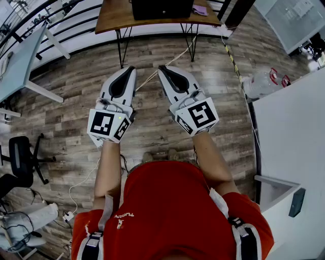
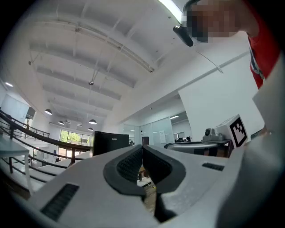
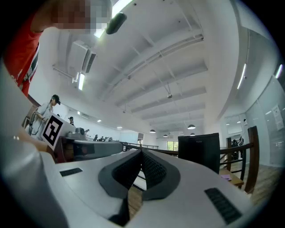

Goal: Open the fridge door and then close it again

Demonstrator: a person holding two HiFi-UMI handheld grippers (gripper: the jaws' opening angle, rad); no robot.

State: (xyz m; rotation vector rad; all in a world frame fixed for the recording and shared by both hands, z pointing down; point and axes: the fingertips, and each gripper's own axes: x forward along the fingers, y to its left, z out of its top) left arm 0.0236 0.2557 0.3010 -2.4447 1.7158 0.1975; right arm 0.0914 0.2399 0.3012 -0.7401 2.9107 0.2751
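Observation:
A tall white body (image 1: 292, 137) with a dark handle-like piece (image 1: 297, 201) fills the right edge of the head view; it looks like the fridge seen from above, door closed. My left gripper (image 1: 131, 69) and right gripper (image 1: 162, 68) are held side by side in front of the person's red shirt, pointing forward over the wood floor, well left of the white body. Both are shut with nothing between the pads. In the left gripper view the jaws (image 2: 142, 147) meet at their tips, and so do those in the right gripper view (image 3: 141, 152).
A wooden table (image 1: 114, 18) with a black box (image 1: 162, 7) stands ahead. A grey desk (image 1: 20, 61) and a black office chair (image 1: 23, 157) are at the left. Clear plastic bottles (image 1: 264, 84) lie by the white body. Cables run across the floor.

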